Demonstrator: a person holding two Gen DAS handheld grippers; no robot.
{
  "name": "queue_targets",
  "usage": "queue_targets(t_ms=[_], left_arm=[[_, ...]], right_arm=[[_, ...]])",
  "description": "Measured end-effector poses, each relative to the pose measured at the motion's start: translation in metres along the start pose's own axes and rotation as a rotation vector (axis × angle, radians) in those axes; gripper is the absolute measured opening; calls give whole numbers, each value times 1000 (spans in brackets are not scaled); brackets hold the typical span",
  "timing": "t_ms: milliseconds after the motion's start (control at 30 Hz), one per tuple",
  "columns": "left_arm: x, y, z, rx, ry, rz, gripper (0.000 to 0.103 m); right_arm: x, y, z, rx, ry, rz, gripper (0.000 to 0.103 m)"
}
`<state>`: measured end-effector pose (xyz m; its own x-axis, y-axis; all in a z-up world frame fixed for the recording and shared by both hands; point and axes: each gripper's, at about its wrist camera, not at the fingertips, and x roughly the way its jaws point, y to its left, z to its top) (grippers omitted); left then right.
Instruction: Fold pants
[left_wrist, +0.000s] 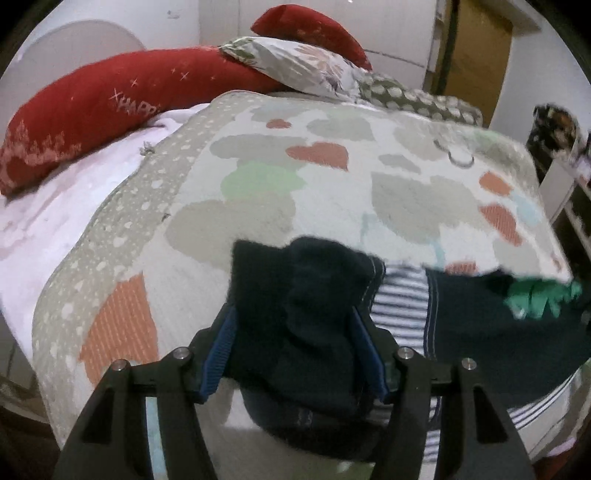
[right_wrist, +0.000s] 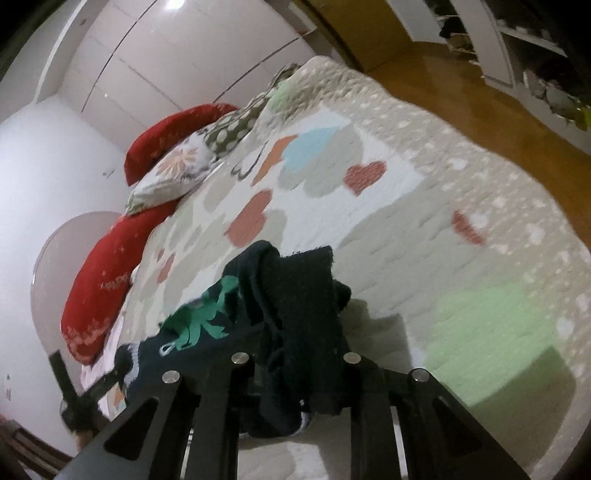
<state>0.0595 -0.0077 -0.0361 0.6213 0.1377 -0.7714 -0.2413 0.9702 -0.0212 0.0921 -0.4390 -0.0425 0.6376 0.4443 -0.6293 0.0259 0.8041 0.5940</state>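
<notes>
Dark navy pants (left_wrist: 461, 314), striped lining and green print showing, hang bunched above the near edge of the bed. Left tongs (left_wrist: 295, 328) pinch a thick wad of the dark fabric between blue-padded fingers (left_wrist: 221, 354). Right tongs (right_wrist: 295, 347) likewise pinch a gathered fold of the pants (right_wrist: 295, 302); green print trails to their left. Beneath, the quilt (left_wrist: 295, 192) with heart and cloud patches covers the bed. Far end: red pillows (left_wrist: 92, 107), a floral pillow (left_wrist: 295, 62). Beyond, white wardrobe doors (right_wrist: 166, 55); wooden floor (right_wrist: 443, 81) to the right.
</notes>
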Motion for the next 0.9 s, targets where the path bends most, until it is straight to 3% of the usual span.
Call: queue_targets(t_ms=[133,167,300,400,500,567,667,767,900], left_arm=[[-2,-12,-15,81,-6,86,61],[-4,-10,-16,87,-1,86,61],[-28,13,-14,15,25,-18,61],[-52,26,-7,-51,-20,-94,61],[-56,13,9,-23,-57,-103,63],[-46,-4,18,25,-63,-105,63],[-21,-22,21,74,-24,-56,63],[0,-21,4,60,66,-23,63],[-1,-29,-20,150,50,47,64]], right_arm=[[6,-14,-10,12,12,-58,19],[6,-15,-12,-3,13,-80,24],[-12,-8,-15,-57,-33,-177,51],[-46,6,-13,-88,-151,-277,52],[-65,32,-13,-146,-233,-271,53],[-58,58,-17,-213,-208,-210,52],[-13,100,-30,-320,-67,-114,52],[25,122,-52,-393,33,-102,52],[56,121,-85,-420,137,-116,52]])
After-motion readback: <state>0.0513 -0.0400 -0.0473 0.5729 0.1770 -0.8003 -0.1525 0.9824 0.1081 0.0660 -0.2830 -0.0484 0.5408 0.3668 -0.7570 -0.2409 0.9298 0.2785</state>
